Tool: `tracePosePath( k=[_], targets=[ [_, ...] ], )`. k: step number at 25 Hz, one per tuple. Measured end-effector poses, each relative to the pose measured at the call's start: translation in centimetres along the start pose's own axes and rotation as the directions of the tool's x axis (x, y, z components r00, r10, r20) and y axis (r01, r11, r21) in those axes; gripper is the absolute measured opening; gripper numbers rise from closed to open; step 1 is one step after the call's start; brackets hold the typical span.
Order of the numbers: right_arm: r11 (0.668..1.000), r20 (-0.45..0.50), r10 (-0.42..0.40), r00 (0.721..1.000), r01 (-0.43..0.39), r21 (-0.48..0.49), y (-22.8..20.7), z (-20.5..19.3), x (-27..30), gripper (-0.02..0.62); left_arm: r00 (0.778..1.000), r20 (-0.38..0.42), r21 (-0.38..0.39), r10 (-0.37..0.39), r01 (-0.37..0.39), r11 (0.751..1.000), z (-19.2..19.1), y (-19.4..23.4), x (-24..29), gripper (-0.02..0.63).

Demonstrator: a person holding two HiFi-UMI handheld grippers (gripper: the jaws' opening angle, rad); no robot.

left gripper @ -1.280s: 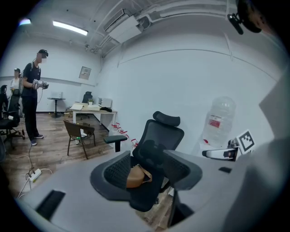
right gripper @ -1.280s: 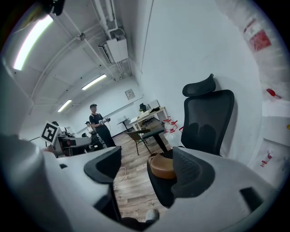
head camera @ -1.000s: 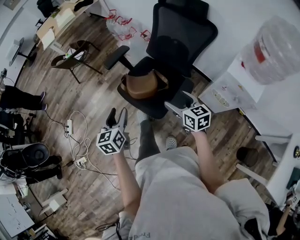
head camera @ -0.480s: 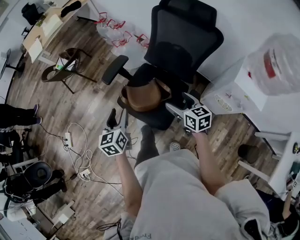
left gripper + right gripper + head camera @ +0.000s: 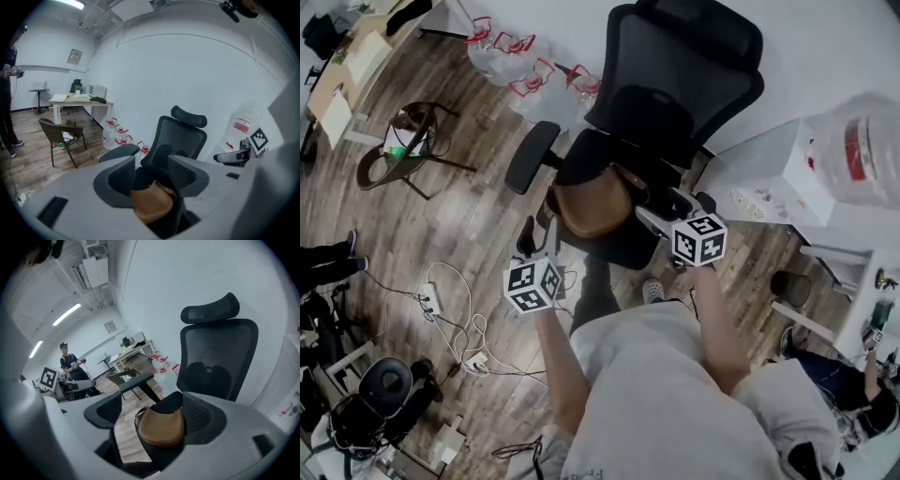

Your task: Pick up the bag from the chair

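Observation:
A brown leather bag [image 5: 593, 202] lies on the seat of a black office chair [image 5: 675, 84] with a mesh back and headrest. My left gripper [image 5: 538, 232] hovers open just left of the seat's front edge, short of the bag [image 5: 151, 204]. My right gripper [image 5: 667, 204] is open too, at the seat's right side beside the armrest. In the right gripper view the bag [image 5: 161, 426] shows between the open jaws, some way ahead. Neither gripper touches it.
A water dispenser [image 5: 778, 178] with a large bottle [image 5: 862, 155] stands right of the chair. Spare water bottles [image 5: 525, 70] sit by the wall. A wooden chair [image 5: 398, 150] and floor cables [image 5: 455, 300] lie left. A person [image 5: 70, 365] stands far off.
The view has shifted: the chair and bag sit closer and lower in frame. Both grippers have edged nearer the seat and stay open.

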State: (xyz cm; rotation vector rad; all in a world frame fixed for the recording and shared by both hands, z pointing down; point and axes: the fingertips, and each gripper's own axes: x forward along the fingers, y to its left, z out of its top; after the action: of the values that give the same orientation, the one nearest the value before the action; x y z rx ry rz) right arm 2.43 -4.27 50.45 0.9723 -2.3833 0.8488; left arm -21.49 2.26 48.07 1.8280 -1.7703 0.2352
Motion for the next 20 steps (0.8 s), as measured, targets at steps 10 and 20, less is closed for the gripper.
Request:
tracePosePath(
  k=[10, 20],
  targets=[
    [0.986, -0.075, -0.117, 0.99, 0.125, 0.11, -0.9, -1.4, 5.7, 0.408, 0.976, -0.173, -0.021, -0.133, 0.132, 0.991, -2.7, 4.1, 6.3, 0.213],
    [0.978, -0.138, -0.148, 0.979, 0.166, 0.124, -2.6, -3.5, 8.4, 0.405, 0.947, -0.259, -0.068, -0.192, 0.181, 0.981, -5.9, 3.4, 9.5, 0.212]
  ],
)
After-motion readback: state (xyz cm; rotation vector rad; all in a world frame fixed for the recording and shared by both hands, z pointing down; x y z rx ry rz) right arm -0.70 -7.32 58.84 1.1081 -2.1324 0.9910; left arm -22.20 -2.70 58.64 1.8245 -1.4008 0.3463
